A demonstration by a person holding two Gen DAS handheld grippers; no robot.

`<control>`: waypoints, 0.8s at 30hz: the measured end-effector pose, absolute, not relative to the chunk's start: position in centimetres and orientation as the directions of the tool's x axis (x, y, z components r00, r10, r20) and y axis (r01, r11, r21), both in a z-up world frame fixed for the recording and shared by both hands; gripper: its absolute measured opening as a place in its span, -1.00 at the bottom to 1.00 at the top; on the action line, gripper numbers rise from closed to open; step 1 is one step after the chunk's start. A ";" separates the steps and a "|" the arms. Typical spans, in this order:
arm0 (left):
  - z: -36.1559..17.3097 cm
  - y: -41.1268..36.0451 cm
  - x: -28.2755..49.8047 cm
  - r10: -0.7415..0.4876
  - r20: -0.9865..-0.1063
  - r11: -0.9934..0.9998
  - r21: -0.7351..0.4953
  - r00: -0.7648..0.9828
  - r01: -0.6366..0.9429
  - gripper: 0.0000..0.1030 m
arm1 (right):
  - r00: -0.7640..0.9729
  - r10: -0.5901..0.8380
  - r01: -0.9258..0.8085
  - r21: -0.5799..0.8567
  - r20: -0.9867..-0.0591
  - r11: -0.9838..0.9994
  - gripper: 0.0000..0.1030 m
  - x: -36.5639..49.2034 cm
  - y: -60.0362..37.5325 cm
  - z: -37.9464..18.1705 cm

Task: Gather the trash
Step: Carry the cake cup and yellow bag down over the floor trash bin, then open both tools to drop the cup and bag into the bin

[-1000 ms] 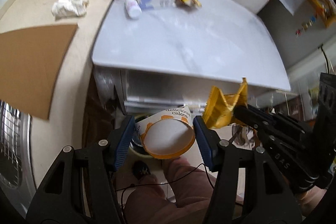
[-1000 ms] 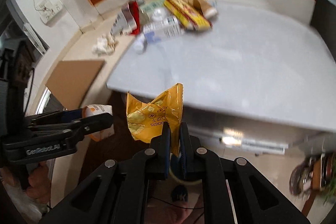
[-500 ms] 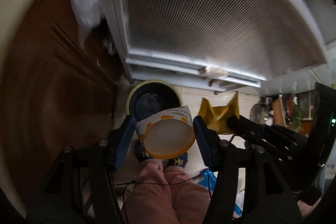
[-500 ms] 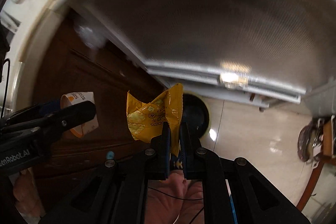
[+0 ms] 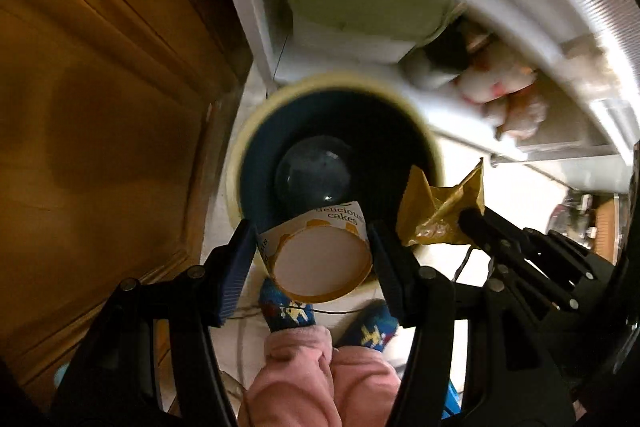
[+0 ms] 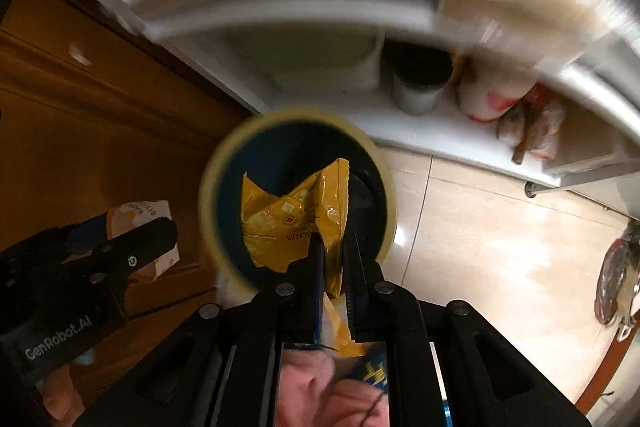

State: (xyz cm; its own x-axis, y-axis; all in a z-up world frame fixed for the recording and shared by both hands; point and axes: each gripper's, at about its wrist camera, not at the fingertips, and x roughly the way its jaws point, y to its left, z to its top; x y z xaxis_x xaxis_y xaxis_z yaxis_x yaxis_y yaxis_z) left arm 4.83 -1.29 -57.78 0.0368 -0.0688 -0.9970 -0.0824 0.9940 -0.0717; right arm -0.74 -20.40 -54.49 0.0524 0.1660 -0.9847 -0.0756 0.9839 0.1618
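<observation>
Surroundings: wooden cabinet (image 5: 100, 115) at left, white shelf unit (image 6: 400, 115) behind holding a grey jar (image 6: 418, 87).
Trash bin (image 5: 236, 167): open below both tongs, dark inside, contents unclear.
Left tongs (image 5: 312, 255): clamped on a cake cup (image 5: 320, 259) over the near rim.
Right tongs (image 6: 330, 259): pinching a yellow cracker wrapper (image 6: 294, 223) above the bin mouth.

The floor (image 6: 472, 227) is glossy beige tile, and a round trash bin (image 5: 240, 163) with a cream rim and dark blue interior stands directly on it beside the brown wooden cabinet (image 5: 100, 107). A low white shelf (image 6: 360, 115) behind the bin carries a grey cylindrical container (image 6: 418, 87), a white container with red markings (image 6: 490, 99), and a blurred bundle of items at its right end. The person's feet in blue patterned socks (image 5: 286, 311) rest on the floor just beside the bin.
</observation>
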 end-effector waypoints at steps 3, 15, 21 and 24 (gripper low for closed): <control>-61.5 -1.7 5.0 -0.052 -0.998 0.996 -0.054 0.021 -0.066 0.05 | 0.020 0.142 -0.098 0.140 -0.990 0.985 -0.83 -1.1 -19.4 -59.4; -67.8 -1.3 4.9 -0.010 -0.999 0.999 -0.008 -0.048 -0.047 0.06 | -0.045 0.158 -0.121 0.162 -0.986 0.979 -0.53 -1.5 -18.0 -66.4; -65.8 -1.2 5.4 -0.002 -0.999 0.999 0.000 -0.040 -0.047 0.06 | -0.045 0.162 -0.106 0.166 -0.986 0.980 -0.49 -1.2 -18.6 -65.5; -64.3 -0.8 5.4 0.002 -0.999 0.998 0.005 -0.045 -0.059 0.06 | -0.026 0.174 -0.088 0.175 -0.984 0.981 -0.48 -1.0 -18.8 -63.0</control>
State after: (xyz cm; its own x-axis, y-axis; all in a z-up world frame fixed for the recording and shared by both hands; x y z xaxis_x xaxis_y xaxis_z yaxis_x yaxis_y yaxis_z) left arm 5.43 -0.80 -64.30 -0.0447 0.0019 -0.9990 -0.0590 0.9982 0.0045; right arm -1.01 -18.78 -63.03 -0.0264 0.1736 -0.9845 -0.0878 0.9806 0.1753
